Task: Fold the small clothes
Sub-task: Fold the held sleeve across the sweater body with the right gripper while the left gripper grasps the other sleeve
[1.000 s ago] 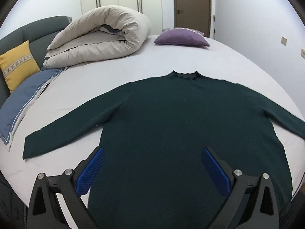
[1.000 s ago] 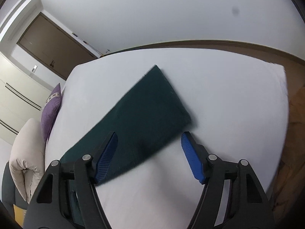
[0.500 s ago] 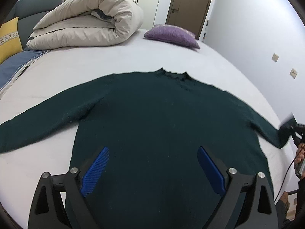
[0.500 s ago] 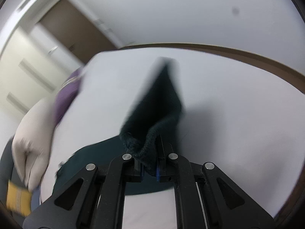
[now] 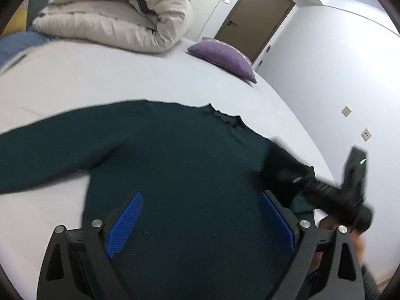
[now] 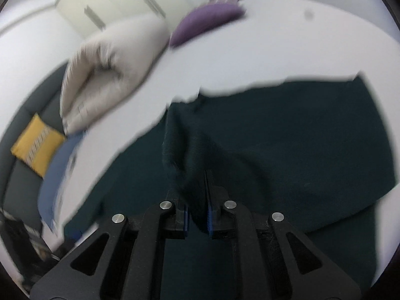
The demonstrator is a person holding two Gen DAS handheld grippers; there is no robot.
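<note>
A dark green long-sleeved sweater [image 5: 187, 162] lies flat on the white bed [image 5: 100, 75], collar toward the far side. My left gripper [image 5: 200, 220] hovers open over its lower body, blue pads wide apart with nothing between them. My right gripper [image 6: 197, 195] pinches the cuff of the right sleeve [image 6: 180, 145] between its pads, and its jaws are opening slightly. The sleeve is lifted and carried over the sweater's body [image 6: 300, 137]. In the left wrist view the right gripper [image 5: 287, 175] shows as a blurred black shape at the right. The other sleeve [image 5: 37, 157] stretches out left.
A rolled beige duvet [image 5: 120, 17] and a purple pillow [image 5: 222, 57] sit at the far end of the bed. A yellow cushion [image 6: 37, 145] and a blue pillow [image 6: 60, 165] lie by the grey headboard. A brown door [image 5: 252, 17] stands beyond.
My right gripper shut on the right sleeve's cuff, lifted it and swept it inward over the sweater's body. My left gripper shifted and rolled, staying open above the sweater.
</note>
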